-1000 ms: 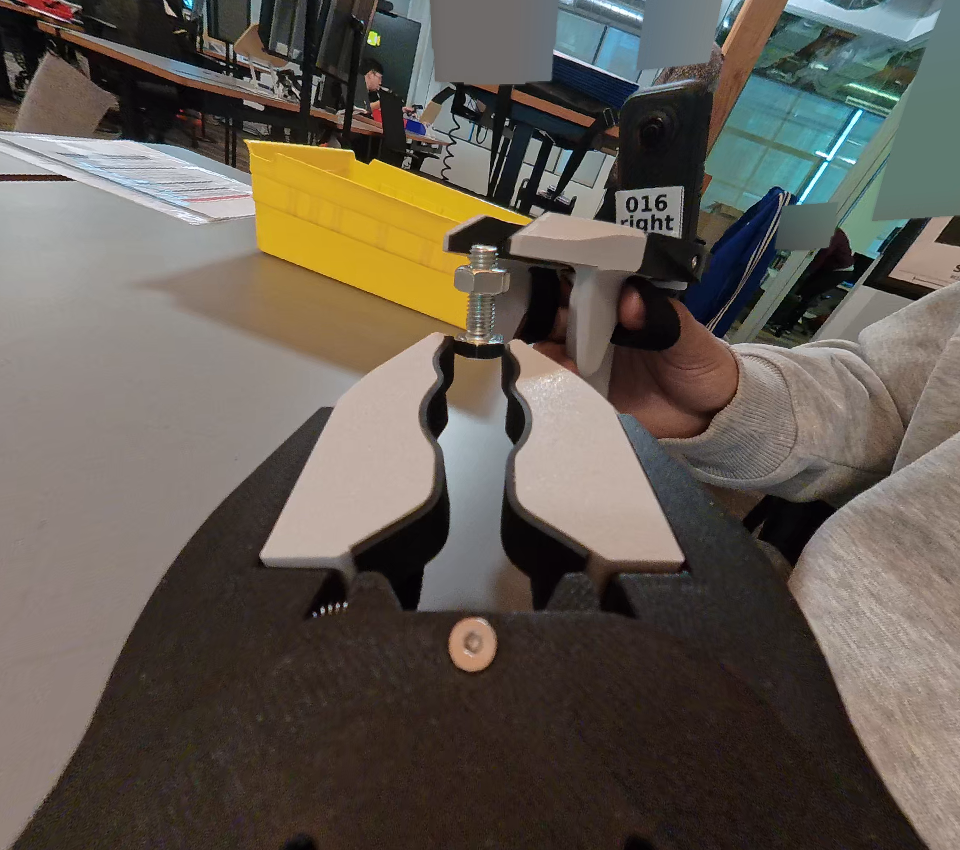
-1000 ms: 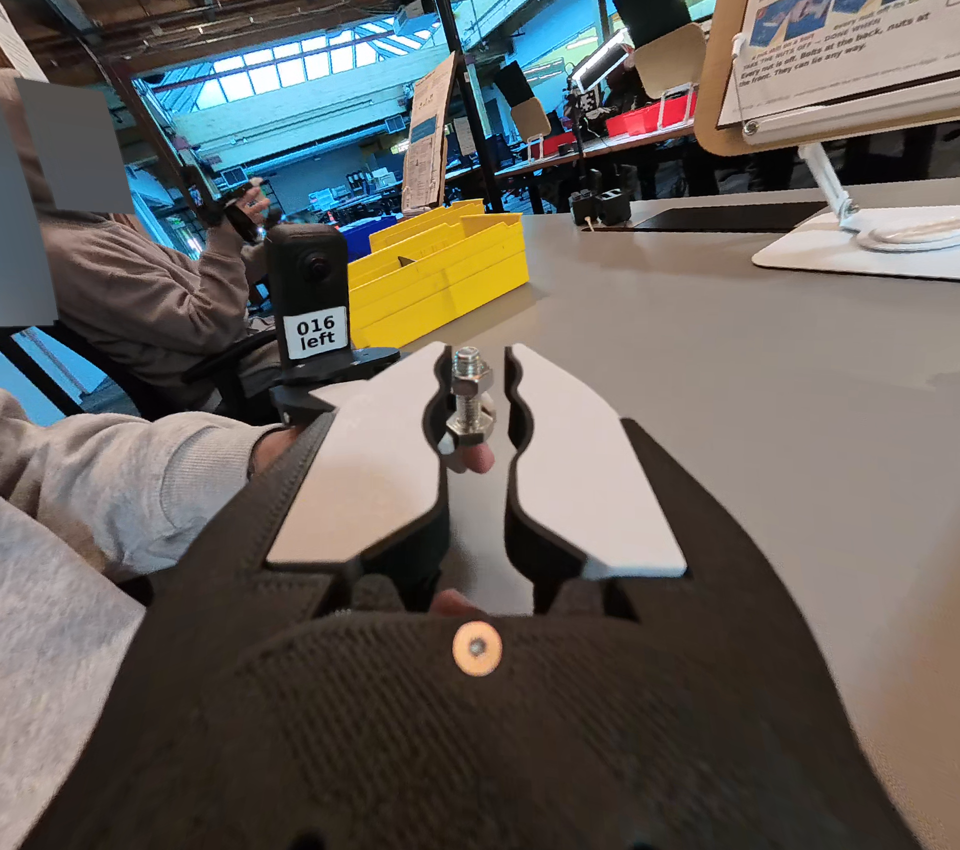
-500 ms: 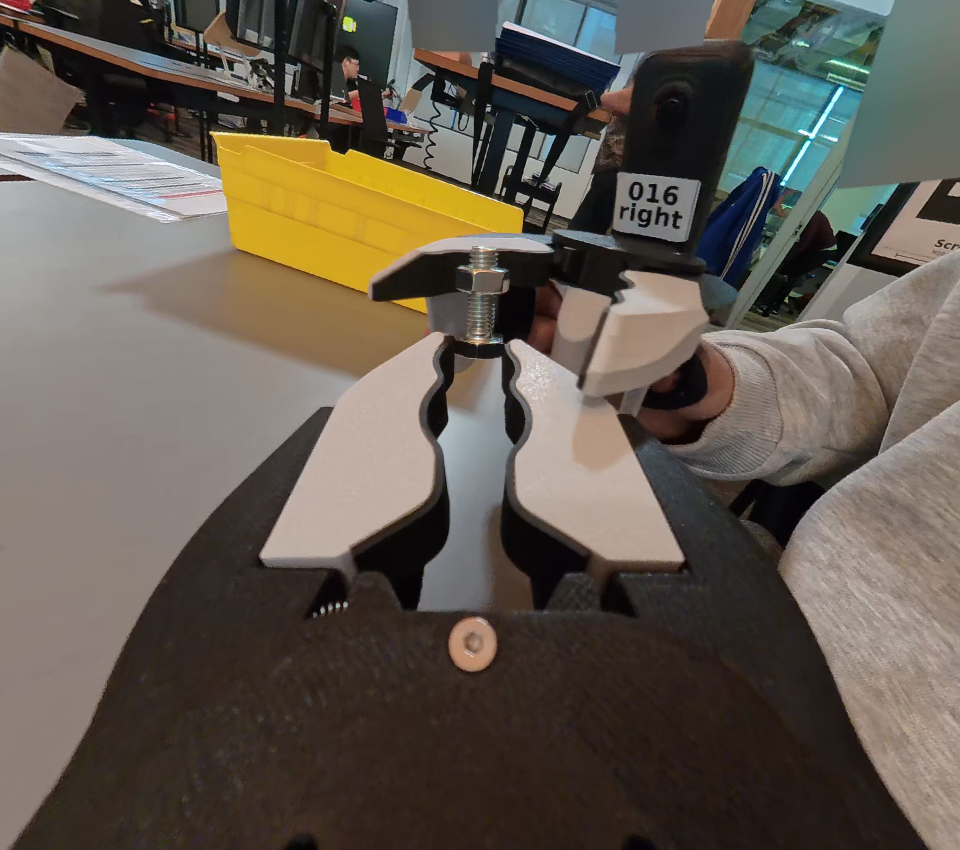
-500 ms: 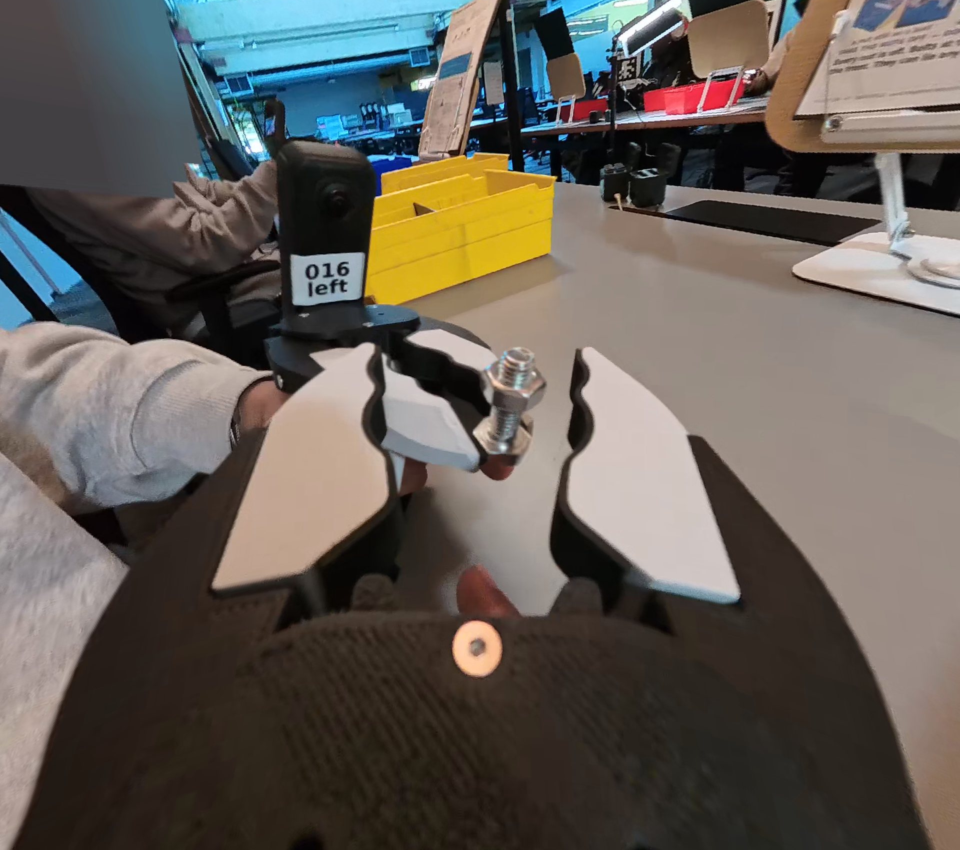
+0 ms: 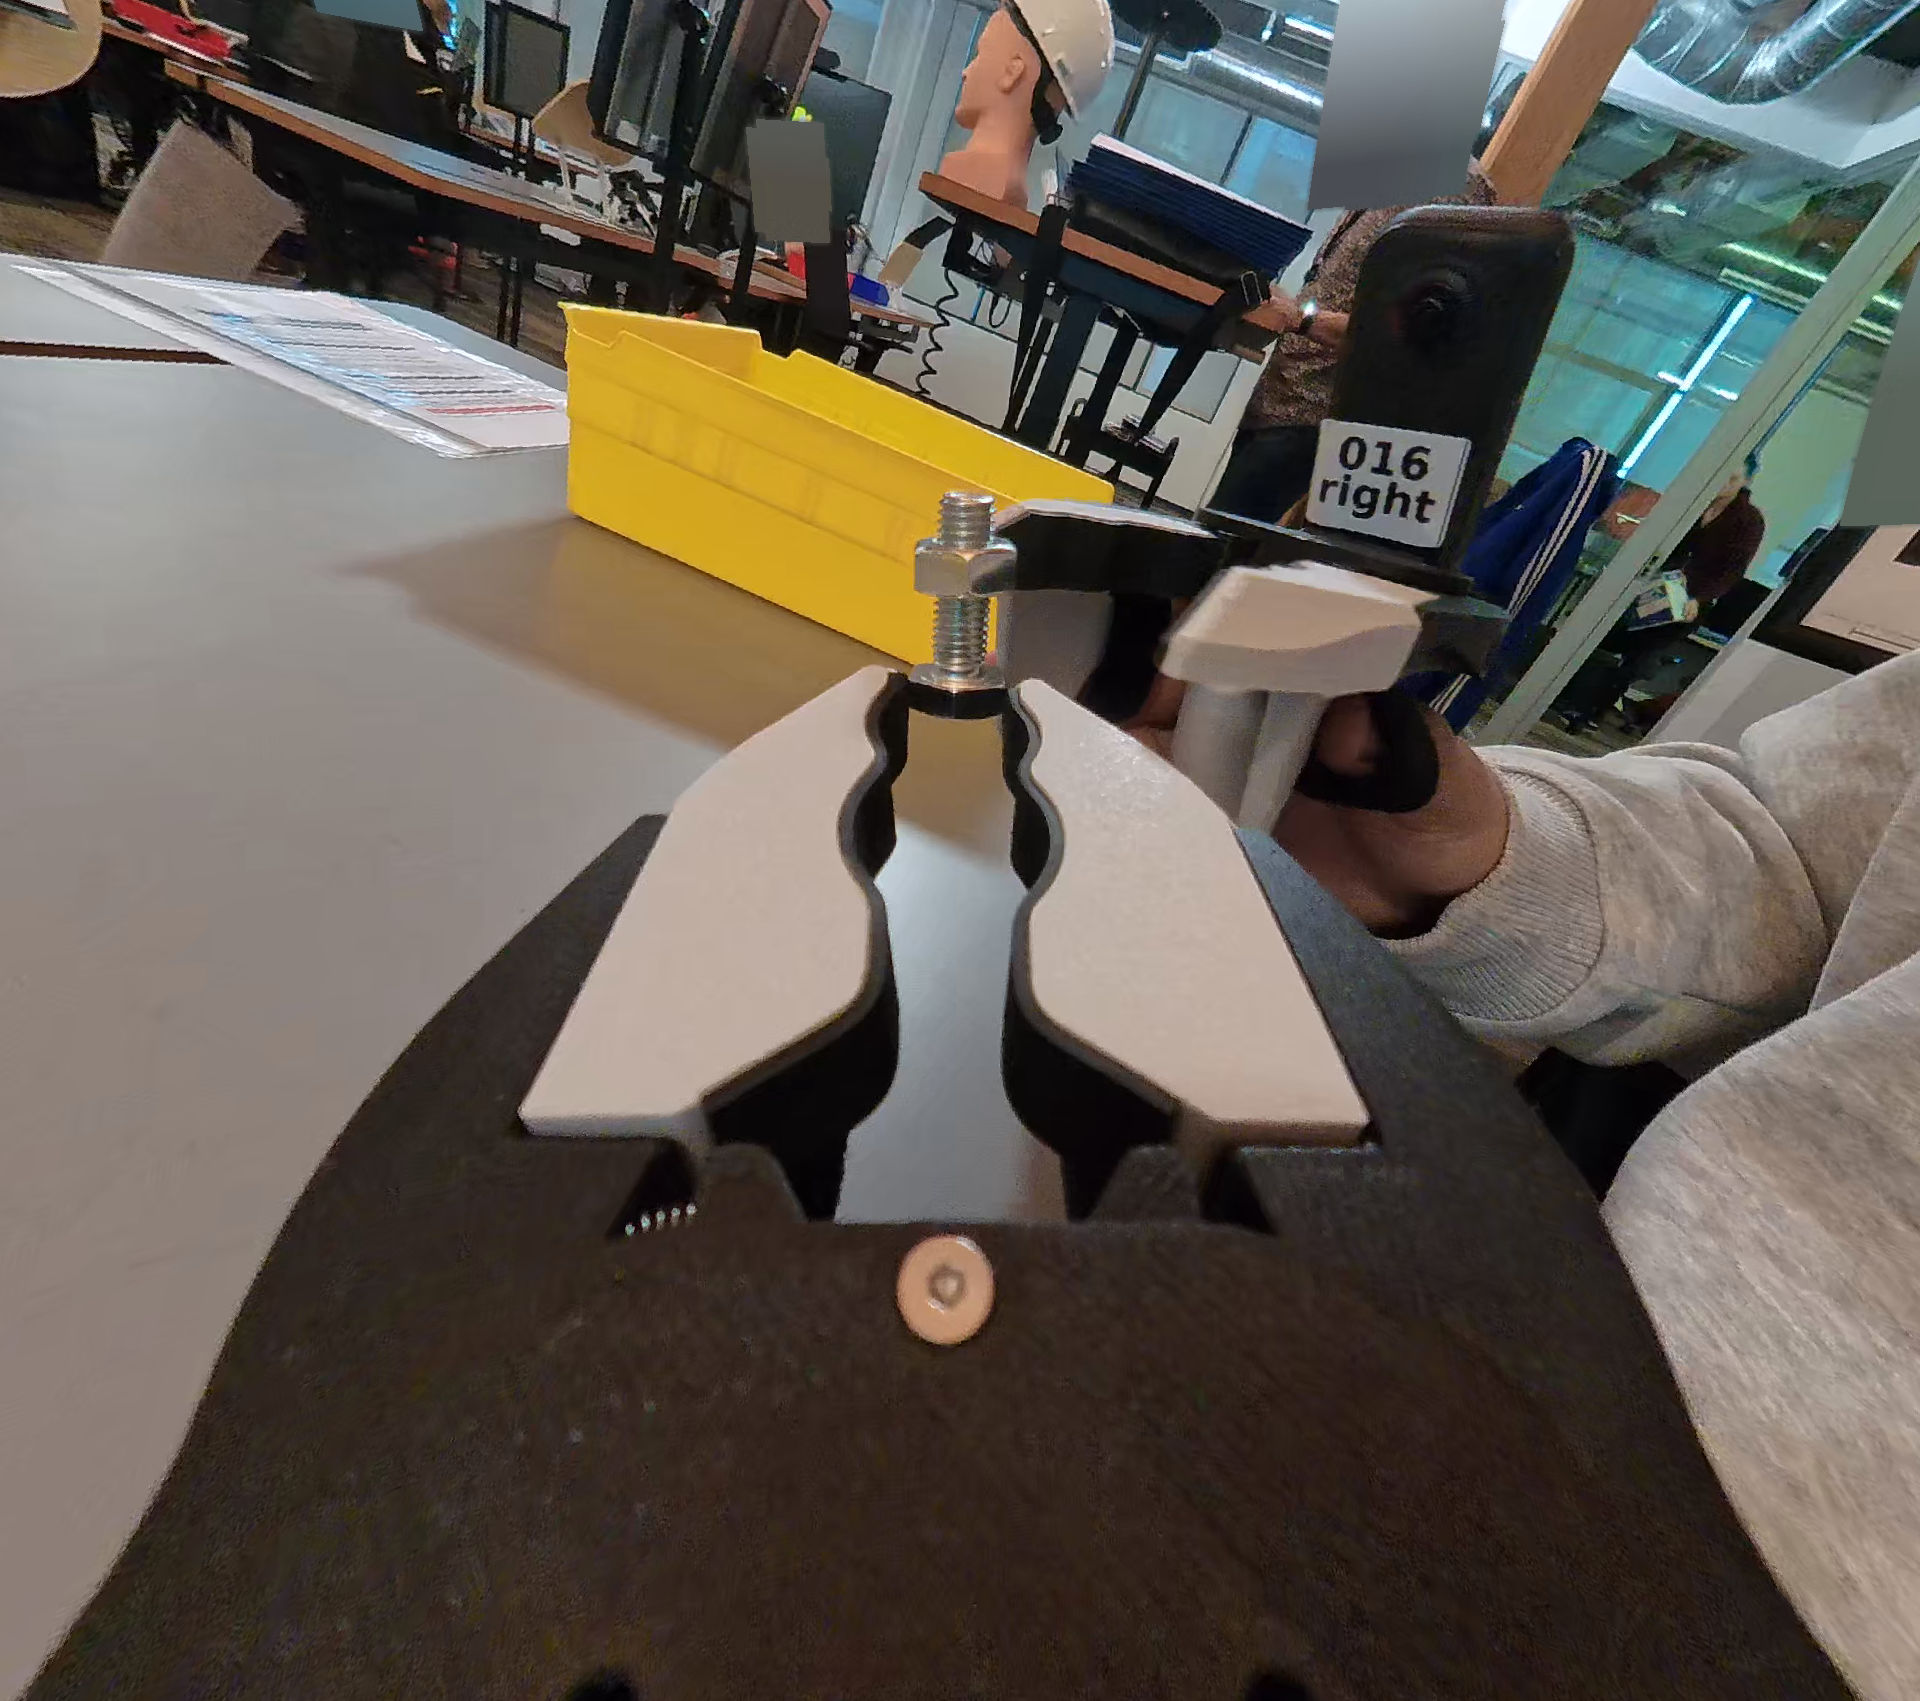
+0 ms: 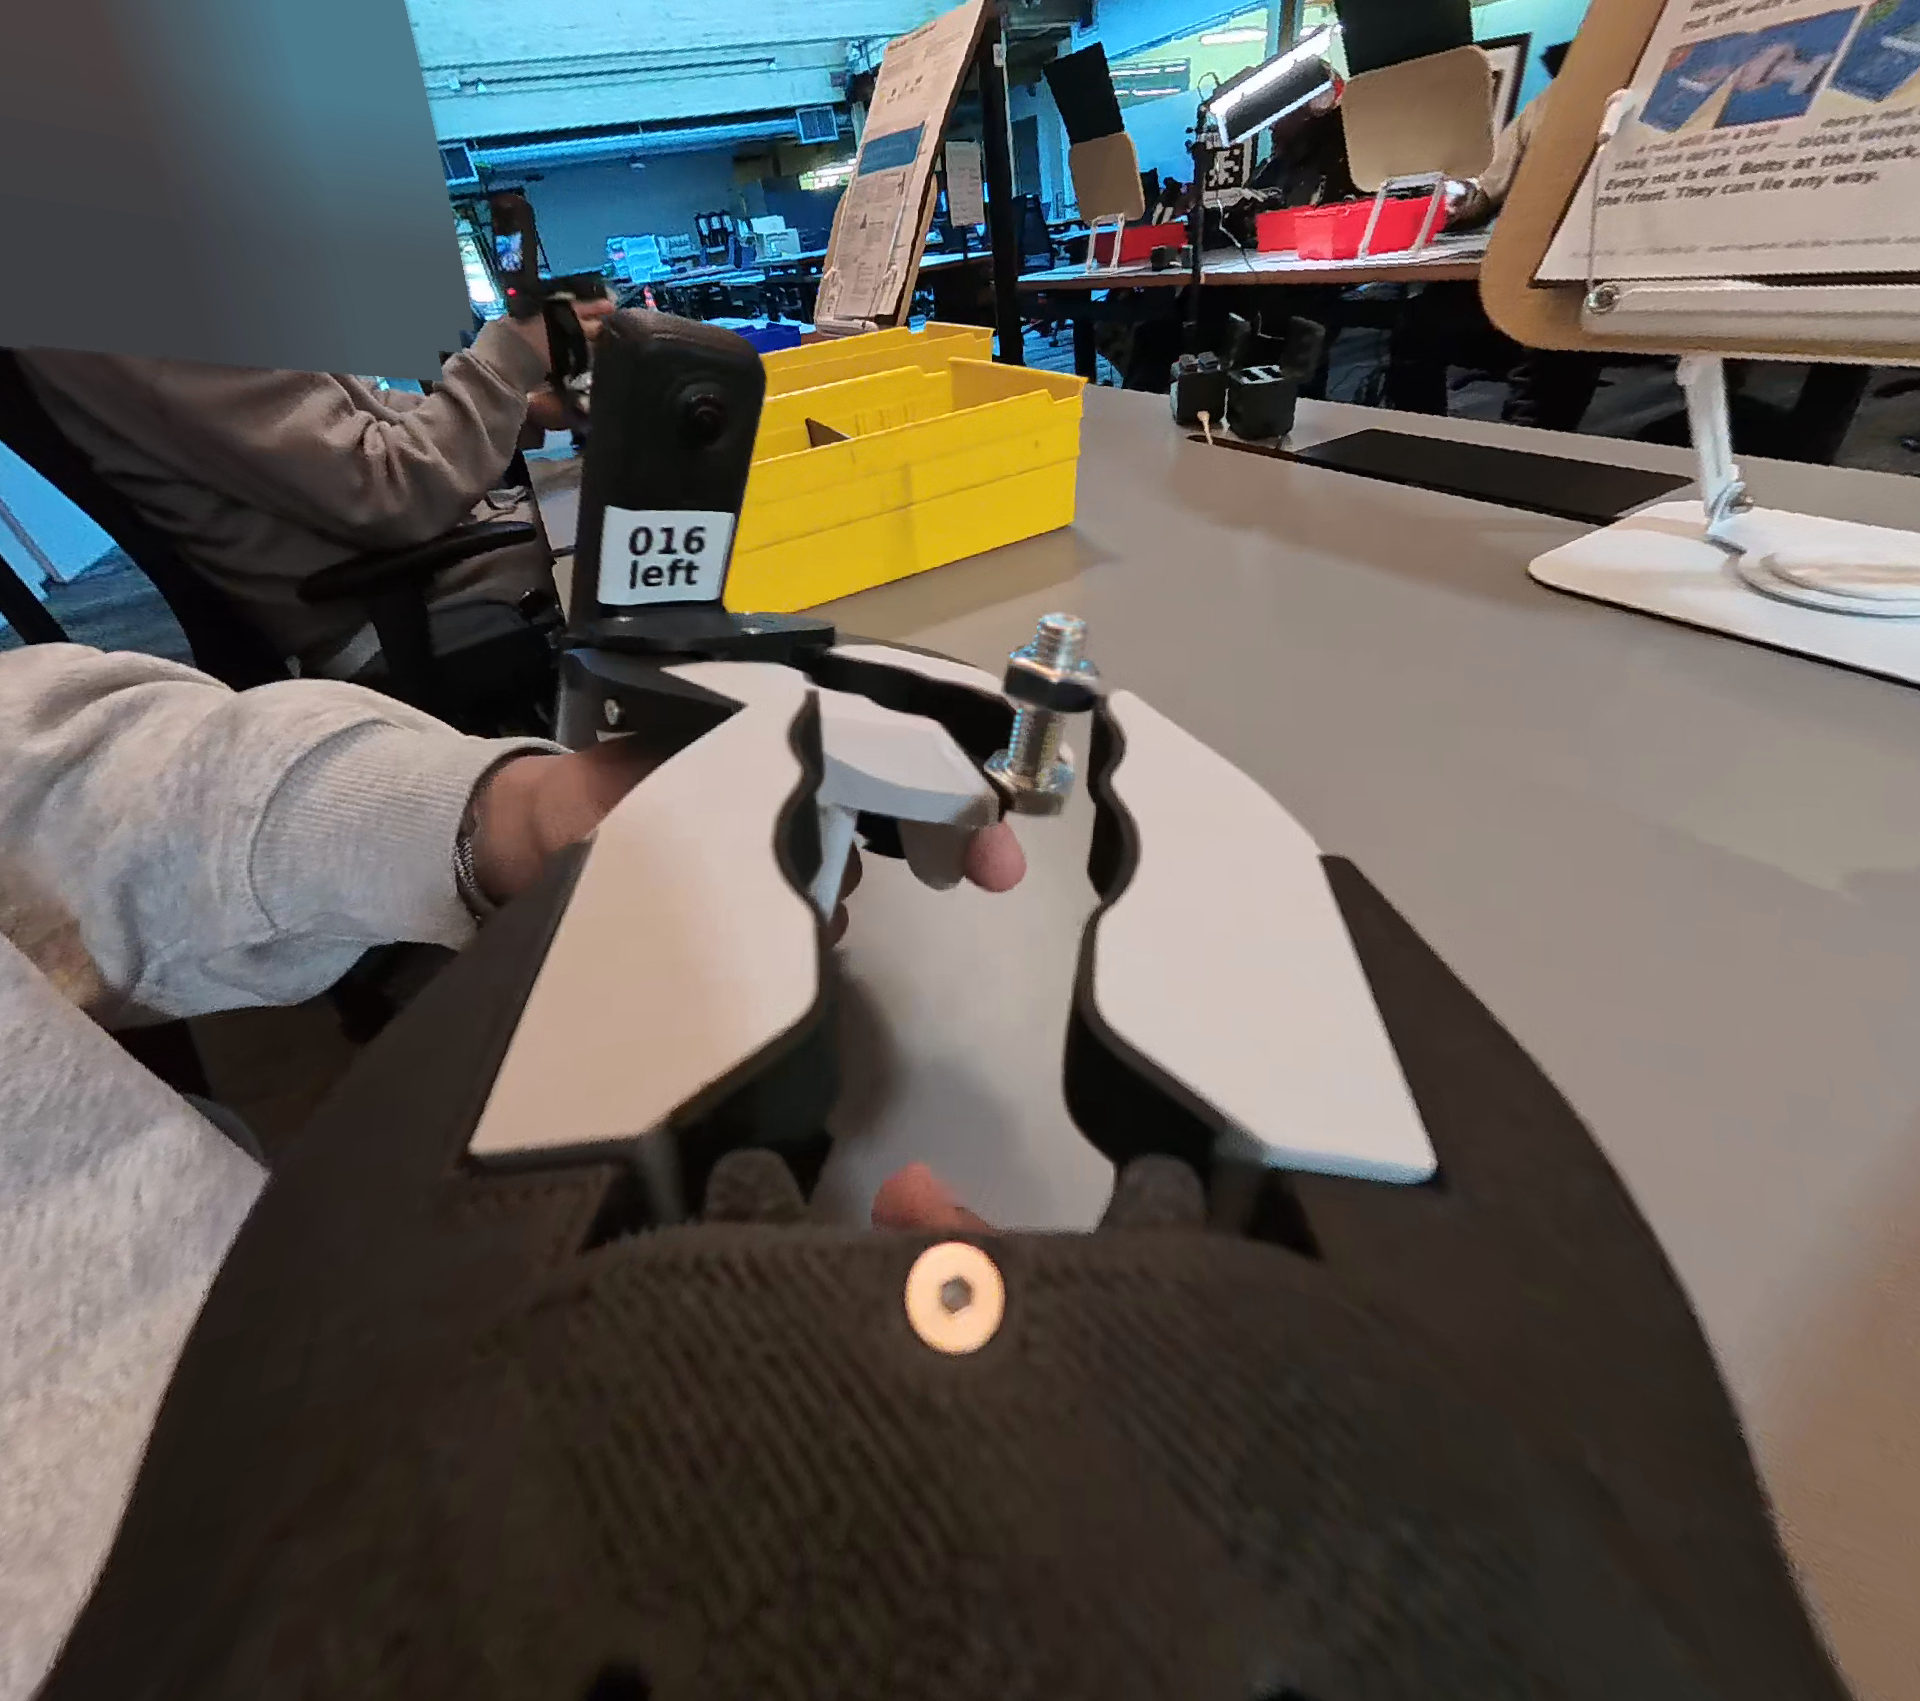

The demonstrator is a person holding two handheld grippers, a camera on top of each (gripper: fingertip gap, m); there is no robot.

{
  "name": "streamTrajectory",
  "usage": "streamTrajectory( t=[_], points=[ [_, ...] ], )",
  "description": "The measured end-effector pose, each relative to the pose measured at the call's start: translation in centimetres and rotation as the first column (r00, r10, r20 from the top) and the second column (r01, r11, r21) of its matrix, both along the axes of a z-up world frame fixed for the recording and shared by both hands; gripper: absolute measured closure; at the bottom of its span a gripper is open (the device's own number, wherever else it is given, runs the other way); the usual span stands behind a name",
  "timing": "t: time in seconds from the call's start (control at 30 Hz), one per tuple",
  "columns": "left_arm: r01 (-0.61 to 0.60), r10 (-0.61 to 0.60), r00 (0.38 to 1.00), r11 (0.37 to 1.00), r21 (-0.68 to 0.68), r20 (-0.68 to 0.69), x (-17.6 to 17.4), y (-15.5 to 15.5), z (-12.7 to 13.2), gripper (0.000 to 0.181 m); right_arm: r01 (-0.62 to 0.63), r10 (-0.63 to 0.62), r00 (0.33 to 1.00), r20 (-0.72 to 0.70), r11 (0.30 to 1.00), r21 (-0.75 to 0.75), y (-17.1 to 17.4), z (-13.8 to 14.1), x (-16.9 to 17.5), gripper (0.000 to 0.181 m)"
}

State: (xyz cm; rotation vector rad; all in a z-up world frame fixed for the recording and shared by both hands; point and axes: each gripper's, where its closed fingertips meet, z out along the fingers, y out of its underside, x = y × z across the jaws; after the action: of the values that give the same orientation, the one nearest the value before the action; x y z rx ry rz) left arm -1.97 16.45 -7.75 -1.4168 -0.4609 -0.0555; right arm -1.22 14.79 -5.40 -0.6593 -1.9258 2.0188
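Note:
My left gripper (image 5: 954,701) is shut on the head of a silver bolt (image 5: 961,612) and holds it upright above the grey table (image 5: 260,716). A hex nut (image 5: 961,565) sits near the top of the thread. My right gripper (image 6: 956,716) is open, with its jaws wide apart around the bolt (image 6: 1039,732) and nut (image 6: 1051,677). Its right finger (image 6: 1195,872) is close beside the nut. In the left wrist view the right gripper (image 5: 1086,597) comes in from the right, with one fingertip against the nut. The left gripper (image 6: 1003,763) shows in the right wrist view, held in a hand.
A yellow bin (image 5: 810,488) stands on the table behind the bolt; it also shows in the right wrist view (image 6: 914,467). A printed sheet (image 5: 343,363) lies far left. A board on a white stand (image 6: 1714,581) and a black mat (image 6: 1486,467) are at the right. Left and right tips are no more than a few centimetres apart.
My right gripper was shut on the nut a second ago; it has opened and now stands open around the bolt. My left gripper keeps its hold on the bolt head.

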Motion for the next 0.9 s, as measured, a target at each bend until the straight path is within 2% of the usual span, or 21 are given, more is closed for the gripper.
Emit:
streamTrajectory(
  t=[0.47,0.9],
  points=[
    [0.033,-0.033,0.999,0.999,-0.003,-0.031,0.9,0.6,0.2,0.163,0.019,-0.02,0.999,0.035,0.999,0.031,0.9,-1.0,-0.6,0.162],
    [0.023,-0.023,1.0,1.0,0.014,-0.017,0.6,0.3,0.4,0.163,0.003,-0.003,0.998,0.055,1.0,-0.002,1.2,-0.9,-0.8,0.162]
  ],
)
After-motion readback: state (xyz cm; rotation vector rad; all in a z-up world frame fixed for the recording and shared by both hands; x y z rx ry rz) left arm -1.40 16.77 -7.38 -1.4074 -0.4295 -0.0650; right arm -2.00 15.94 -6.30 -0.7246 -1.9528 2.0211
